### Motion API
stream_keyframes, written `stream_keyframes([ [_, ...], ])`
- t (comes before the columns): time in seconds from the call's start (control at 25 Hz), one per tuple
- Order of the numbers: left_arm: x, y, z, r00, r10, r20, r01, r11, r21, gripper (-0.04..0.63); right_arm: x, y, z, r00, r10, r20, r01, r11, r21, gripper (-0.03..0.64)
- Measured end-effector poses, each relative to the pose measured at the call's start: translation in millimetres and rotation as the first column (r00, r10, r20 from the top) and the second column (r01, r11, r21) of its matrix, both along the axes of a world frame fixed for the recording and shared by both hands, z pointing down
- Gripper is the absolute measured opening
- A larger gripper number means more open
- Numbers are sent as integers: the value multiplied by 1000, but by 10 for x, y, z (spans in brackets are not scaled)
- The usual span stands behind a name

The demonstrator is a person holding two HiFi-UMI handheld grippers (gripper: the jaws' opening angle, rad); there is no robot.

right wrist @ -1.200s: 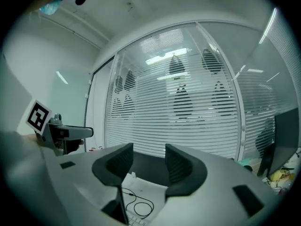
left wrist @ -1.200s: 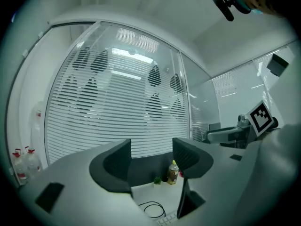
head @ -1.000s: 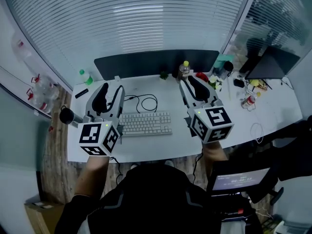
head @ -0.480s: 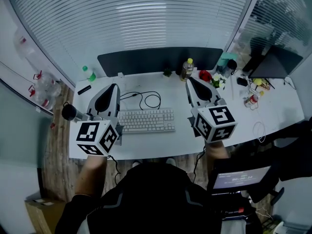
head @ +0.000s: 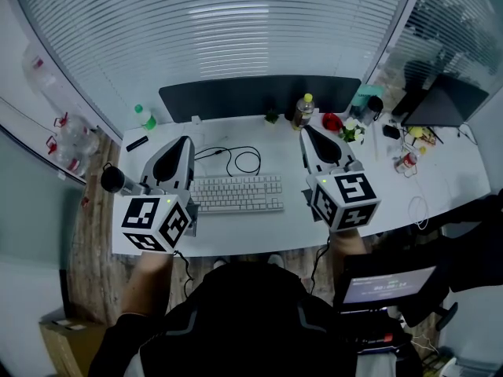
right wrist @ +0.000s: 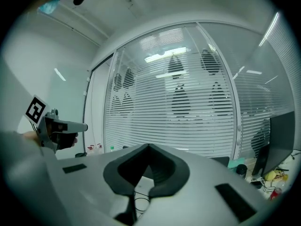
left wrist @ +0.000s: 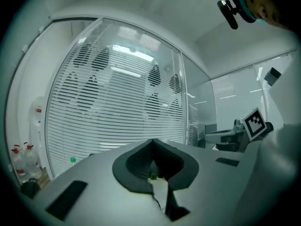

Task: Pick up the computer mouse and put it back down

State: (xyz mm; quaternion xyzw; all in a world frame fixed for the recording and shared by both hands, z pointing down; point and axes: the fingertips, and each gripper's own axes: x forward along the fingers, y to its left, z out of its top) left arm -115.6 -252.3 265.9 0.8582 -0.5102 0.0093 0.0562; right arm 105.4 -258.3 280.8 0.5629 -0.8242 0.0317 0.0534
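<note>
I see no computer mouse in any view. On the white desk (head: 236, 230), a white keyboard (head: 236, 193) lies between my grippers, and a black cable (head: 240, 161) loops behind it. My left gripper (head: 185, 140) hovers over the desk's left part, jaws shut with nothing between them; the left gripper view shows its tips (left wrist: 151, 141) meeting in front of the blinds. My right gripper (head: 304, 130) is held right of the keyboard, also shut and empty, and its tips (right wrist: 148, 146) meet in the right gripper view. Both point level toward the window.
A dark monitor (head: 259, 96) stands along the desk's back edge. Near it are a green-capped bottle (head: 143, 117), a yellow-capped bottle (head: 301, 110) and a red object (head: 330, 121). A black round object (head: 114, 181) sits at the left edge. Clutter and a dark screen (head: 436, 100) fill the far right.
Both grippers' jaws have closed: the left from wide apart, the right from a small gap. Neither hand has shifted noticeably.
</note>
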Motion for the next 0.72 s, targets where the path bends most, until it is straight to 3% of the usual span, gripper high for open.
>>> stream_keyframes([
  [0.72, -60, 49, 20, 999, -41, 15, 42, 999, -10, 29, -16, 43, 10, 1000, 4, 19, -4, 1000, -3, -2],
])
